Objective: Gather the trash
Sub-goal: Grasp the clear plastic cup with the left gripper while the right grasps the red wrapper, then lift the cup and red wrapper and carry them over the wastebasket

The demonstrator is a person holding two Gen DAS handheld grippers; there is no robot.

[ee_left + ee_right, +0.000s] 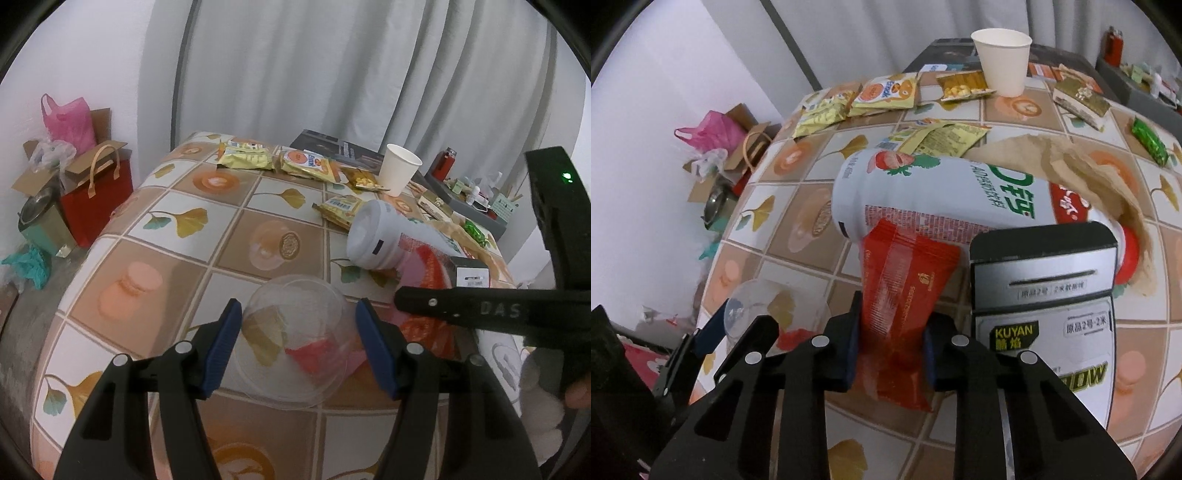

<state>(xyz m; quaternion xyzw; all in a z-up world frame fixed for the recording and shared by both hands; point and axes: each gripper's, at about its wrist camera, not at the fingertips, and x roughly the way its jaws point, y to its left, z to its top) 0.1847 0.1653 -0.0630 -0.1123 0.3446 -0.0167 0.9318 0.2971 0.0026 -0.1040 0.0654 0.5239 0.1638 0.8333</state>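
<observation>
A clear plastic cup (295, 343) lies on its side on the patterned tablecloth (166, 236). My left gripper (301, 347) is open with its blue pads on either side of the cup. My right gripper (892, 343) is shut on a red snack wrapper (905, 291) beside the cup (757, 306). A white bottle (923, 192) lies on its side behind the wrapper, with a crumpled brown paper bag (1089, 173) at its red cap. Yellow snack packets (886, 92) and a white paper cup (1003, 59) stand farther back.
A black and silver box (1045, 295) lies right of the wrapper. A green packet (1150, 142) and a wrapped cake slice (1080, 99) sit at the far right. On the floor at left are a red bag (98, 195), cardboard boxes and a pink plastic bag (68, 122).
</observation>
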